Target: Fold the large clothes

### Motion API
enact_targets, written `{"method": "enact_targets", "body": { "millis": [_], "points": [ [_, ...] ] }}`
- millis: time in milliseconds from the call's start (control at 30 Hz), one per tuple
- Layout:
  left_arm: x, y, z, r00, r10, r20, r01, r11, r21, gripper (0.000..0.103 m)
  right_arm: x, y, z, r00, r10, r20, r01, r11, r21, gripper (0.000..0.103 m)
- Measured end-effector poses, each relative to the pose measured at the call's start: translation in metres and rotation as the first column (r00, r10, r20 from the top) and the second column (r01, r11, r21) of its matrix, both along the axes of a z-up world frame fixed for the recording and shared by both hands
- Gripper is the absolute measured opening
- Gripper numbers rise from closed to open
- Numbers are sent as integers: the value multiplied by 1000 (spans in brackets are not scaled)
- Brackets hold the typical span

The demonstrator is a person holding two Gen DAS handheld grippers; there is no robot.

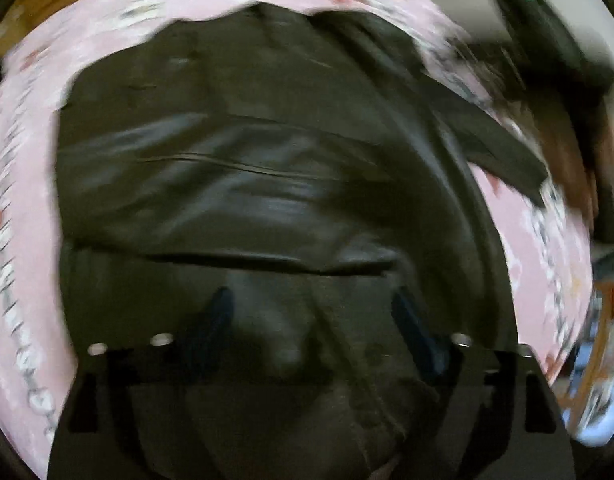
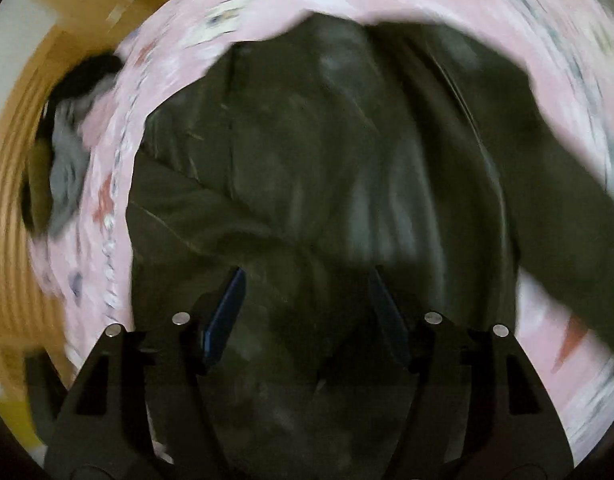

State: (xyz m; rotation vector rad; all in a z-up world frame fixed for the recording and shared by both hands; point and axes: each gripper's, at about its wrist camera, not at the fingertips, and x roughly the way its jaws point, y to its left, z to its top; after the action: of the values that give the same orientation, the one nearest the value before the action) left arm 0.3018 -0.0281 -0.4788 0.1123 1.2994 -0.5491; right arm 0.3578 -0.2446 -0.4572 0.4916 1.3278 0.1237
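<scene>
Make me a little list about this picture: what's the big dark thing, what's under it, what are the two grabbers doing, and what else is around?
garment: dark jacket, shiny, creased, spread out flat
underneath: pink patterned sheet showing round the jacket's edges
left gripper: open, pointing down over the jacket, nothing between its fingers
right gripper: open, also above the jacket, nothing held
nearby: grey and black clothes pile at the sheet's edge, on wooden floor
picture quality: blurry, so small details are unclear
</scene>
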Motion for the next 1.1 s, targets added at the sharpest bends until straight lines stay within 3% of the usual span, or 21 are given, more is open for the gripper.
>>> {"method": "enact_targets", "body": {
  "millis": [100,167,300,400,467,500,533,567,633,767,933,1000,1100],
  "points": [
    [37,46,6,991,135,9,-136,989,59,83,-20,5,-17,997,-79,-11,79,997,-11,63],
    [63,74,2,973,228,22,-229,968,106,83,-23,12,-29,995,-97,5,97,995,21,63],
    [126,133,-15,888,451,94,-460,865,202,83,-16,19,-55,997,-72,-29,72,997,-15,63],
    [166,166,-28,808,579,107,-588,779,219,82,-8,21,-78,993,-88,-80,88,996,-10,63],
    [183,180,-32,767,633,105,-639,737,219,82,-10,18,-80,992,-114,-61,114,993,0,61],
    [192,185,-33,749,657,87,-659,724,203,82,-11,18,-76,992,-126,-29,125,992,-19,54],
    [197,188,-33,733,676,76,-676,711,193,82,-12,20,-73,993,-116,1,116,991,-70,32],
    [200,191,-33,720,691,64,-689,702,182,82,-11,21,-73,996,-86,6,87,993,-77,19],
    [203,190,-31,700,713,41,-709,686,165,82,-13,19,-68,998,-48,29,50,997,-58,8],
    [204,183,-28,700,712,58,-710,685,166,82,-31,9,-32,996,-47,81,49,998,-24,4],
    [203,177,-21,721,685,103,-691,700,180,82,-72,0,31,988,-46,146,55,997,-62,4],
    [202,172,-17,731,673,115,-682,711,171,82,-95,1,50,989,-42,142,57,993,-102,4],
    [206,159,-17,752,646,133,-659,733,168,82,-121,4,52,995,-55,88,68,986,-153,4]
  ]
}}
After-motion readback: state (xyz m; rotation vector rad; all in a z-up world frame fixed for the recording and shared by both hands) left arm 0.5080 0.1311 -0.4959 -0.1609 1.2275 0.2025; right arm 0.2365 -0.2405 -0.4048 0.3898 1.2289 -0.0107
